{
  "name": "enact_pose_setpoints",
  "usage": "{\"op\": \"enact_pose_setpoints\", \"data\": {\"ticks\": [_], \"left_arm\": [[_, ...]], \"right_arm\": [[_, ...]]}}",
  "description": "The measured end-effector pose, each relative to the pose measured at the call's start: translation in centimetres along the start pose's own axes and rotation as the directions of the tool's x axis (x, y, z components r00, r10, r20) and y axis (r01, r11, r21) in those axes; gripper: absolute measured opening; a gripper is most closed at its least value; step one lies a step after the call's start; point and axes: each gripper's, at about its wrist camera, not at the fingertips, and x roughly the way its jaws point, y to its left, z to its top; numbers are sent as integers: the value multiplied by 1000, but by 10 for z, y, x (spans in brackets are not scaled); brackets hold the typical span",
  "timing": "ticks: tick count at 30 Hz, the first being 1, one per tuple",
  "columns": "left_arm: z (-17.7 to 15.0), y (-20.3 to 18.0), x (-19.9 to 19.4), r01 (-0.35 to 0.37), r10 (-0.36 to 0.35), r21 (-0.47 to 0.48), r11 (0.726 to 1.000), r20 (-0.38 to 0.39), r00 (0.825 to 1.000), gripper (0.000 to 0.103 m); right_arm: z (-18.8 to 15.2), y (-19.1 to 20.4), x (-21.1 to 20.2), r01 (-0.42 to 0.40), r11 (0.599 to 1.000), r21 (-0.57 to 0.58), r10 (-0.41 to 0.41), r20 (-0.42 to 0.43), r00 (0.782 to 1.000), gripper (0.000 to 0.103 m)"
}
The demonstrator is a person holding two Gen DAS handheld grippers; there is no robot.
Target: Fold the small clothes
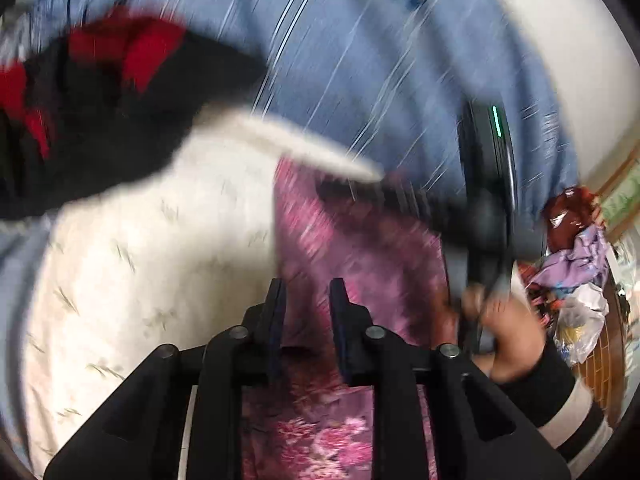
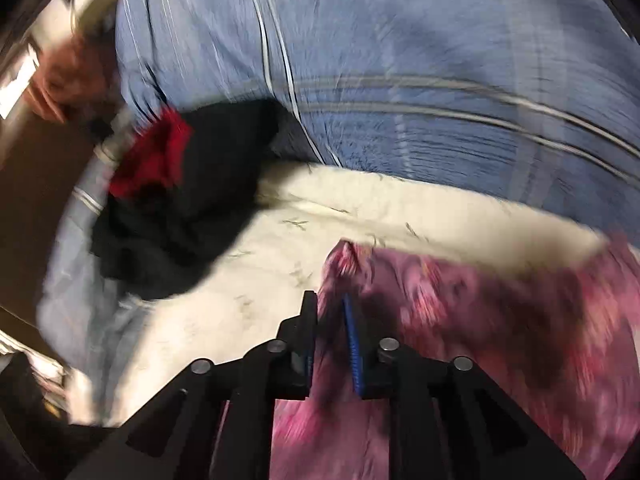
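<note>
Pink floral garment (image 2: pixel 480 312) lies on the cream sheet (image 2: pixel 248 272), edge bunched between my right gripper (image 2: pixel 330 316) pads — pinching it. My left gripper (image 1: pixel 306 300) is slightly spread over the same cloth; too blurred to tell if it's gripped. Black-and-red clothes (image 2: pixel 180 184) beyond, blue striped duvet (image 2: pixel 400 80) behind.

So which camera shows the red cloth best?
The left wrist view: the red cloth looks bigger there, spread over the dark clothes, though blurred. The right wrist view shows only a smaller red patch.
</note>
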Motion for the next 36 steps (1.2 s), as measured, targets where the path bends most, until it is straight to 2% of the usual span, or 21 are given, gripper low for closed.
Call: {"op": "enact_pose_setpoints", "data": {"ticks": [1,3,6,9,12,13,15,16,18,20,22,23,25,26,27,30,31,32,33,34,36], "left_arm": [[1,-7,-5,0,-1,25,1000,23,1000,38],[-1,-16,-6,-7,4,62,998,46,999,41],[-7,-29,20,-72,75,132,989,-18,997,41],[-18,-31,47,-207,227,213,955,-71,971,41],[-26,-31,55,-268,289,251,930,-49,956,41],[-25,-30,53,-265,286,229,937,-61,956,41],[-21,-26,45,-248,267,189,950,-81,960,41],[-18,-23,38,-224,240,161,961,-87,967,41],[-18,-24,31,-202,215,131,971,-97,972,41],[-18,-26,30,-198,212,127,972,-104,972,41],[-23,-33,28,-217,233,145,965,-99,967,41],[-24,-38,28,-227,242,153,962,-89,966,41],[-24,-46,22,-213,223,157,964,-49,974,41],[-22,-50,18,-217,223,165,962,-21,975,41],[-21,-54,17,-239,243,182,954,0,970,42],[-19,-52,41,-304,326,240,922,-55,944,43],[-20,-46,56,-332,363,245,911,-95,927,43],[-21,-41,65,-362,399,252,898,-114,910,43],[-22,-38,69,-376,415,257,890,-118,902,49],[-20,-35,64,-357,392,231,905,-125,911,48],[-17,-31,49,-307,328,170,937,-116,937,48]], "right_arm": [[-12,-3,-17,4,1000,-9,-4,24,1000,25],[-42,-19,-54,12,1000,8,-13,76,997,25],[-85,-70,-113,43,988,145,-66,155,986,26],[-129,-130,-176,149,943,298,-223,230,947,26],[-170,-187,-216,238,864,444,-361,218,907,17],[-183,-206,-226,195,850,490,-341,228,912,0],[-193,-222,-246,68,810,583,-280,282,918,0],[-197,-221,-259,41,801,598,-288,324,901,12],[-192,-217,-273,30,810,586,-297,366,882,24],[-185,-218,-271,17,816,578,-271,356,894,35],[-170,-216,-254,83,819,568,-291,286,913,36],[-162,-215,-243,182,805,564,-358,218,908,36],[-156,-210,-229,206,810,549,-362,192,912,34],[-149,-205,-228,192,833,519,-342,210,916,6],[-144,-195,-232,181,860,478,-328,244,913,7],[-131,-172,-249,258,887,383,-396,342,852,6],[-129,-177,-242,282,878,388,-410,302,860,8],[-126,-187,-228,315,860,401,-421,211,882,12],[-127,-199,-213,372,829,417,-450,103,887,13],[-131,-202,-210,370,827,424,-446,92,890,13],[-136,-189,-230,335,834,438,-449,187,874,16]]}}
